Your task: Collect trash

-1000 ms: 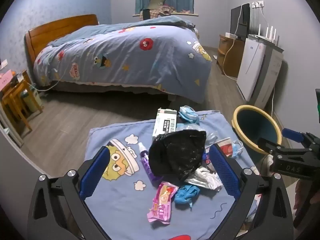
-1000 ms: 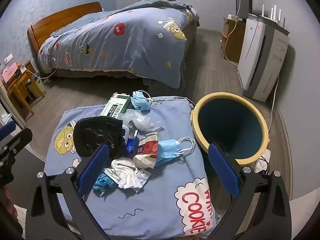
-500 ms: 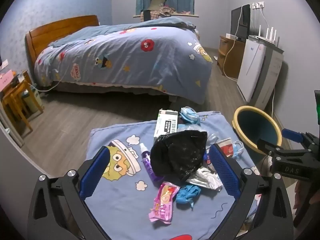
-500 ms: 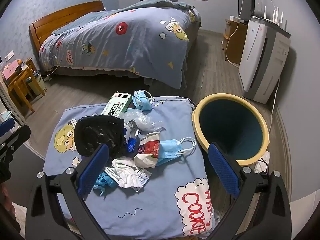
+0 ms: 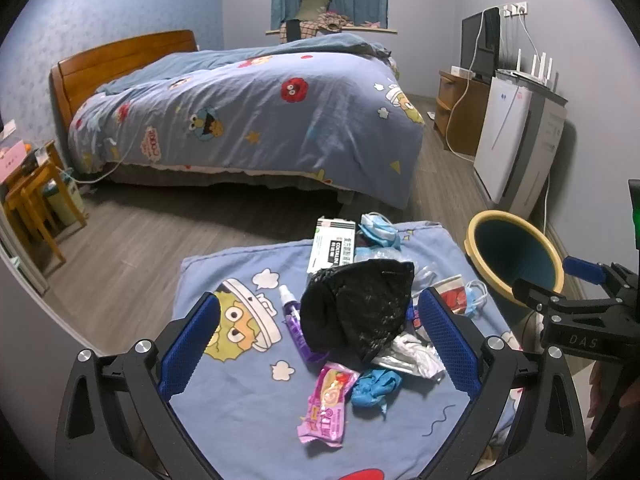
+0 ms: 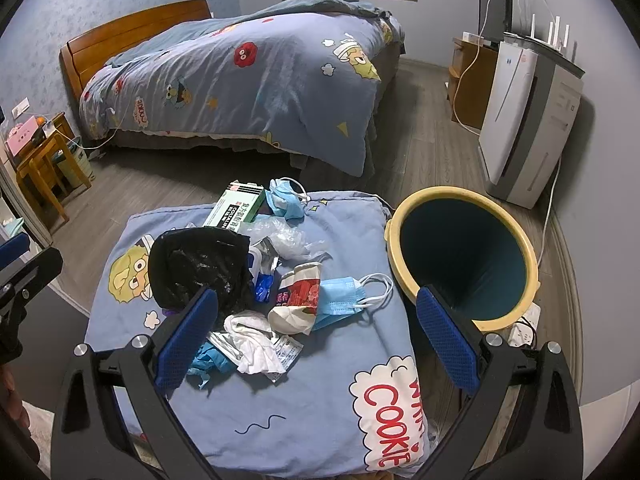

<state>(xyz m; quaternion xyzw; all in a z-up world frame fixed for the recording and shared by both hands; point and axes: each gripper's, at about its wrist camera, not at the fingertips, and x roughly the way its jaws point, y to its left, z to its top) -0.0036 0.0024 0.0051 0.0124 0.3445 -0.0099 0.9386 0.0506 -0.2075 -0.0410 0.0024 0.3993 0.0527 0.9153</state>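
Trash lies piled on a blue cartoon cloth (image 5: 240, 408) (image 6: 320, 412): a black plastic bag (image 5: 356, 308) (image 6: 200, 268), a pink wrapper (image 5: 326, 408), a purple spray bottle (image 5: 294, 328), crumpled white tissue (image 6: 252, 340), a blue face mask (image 6: 340, 296), a red-and-white wrapper (image 6: 300, 296), and a green-white box (image 5: 332, 246) (image 6: 236, 210). A yellow-rimmed teal bin (image 5: 516, 256) (image 6: 460, 256) stands right of the cloth. My left gripper (image 5: 320, 344) is open above the pile. My right gripper (image 6: 316, 336) is open too, nearer the bin, holding nothing.
A bed (image 5: 248, 120) with a blue cartoon duvet fills the far side. A white air purifier (image 5: 516, 144) and a wooden cabinet (image 5: 460, 116) stand along the right wall, and a small wooden table (image 5: 28, 196) at the left. Grey wood floor (image 5: 120, 248) lies between.
Both views have shifted only slightly; the trash pile and bin have not moved, and both grippers stay open.
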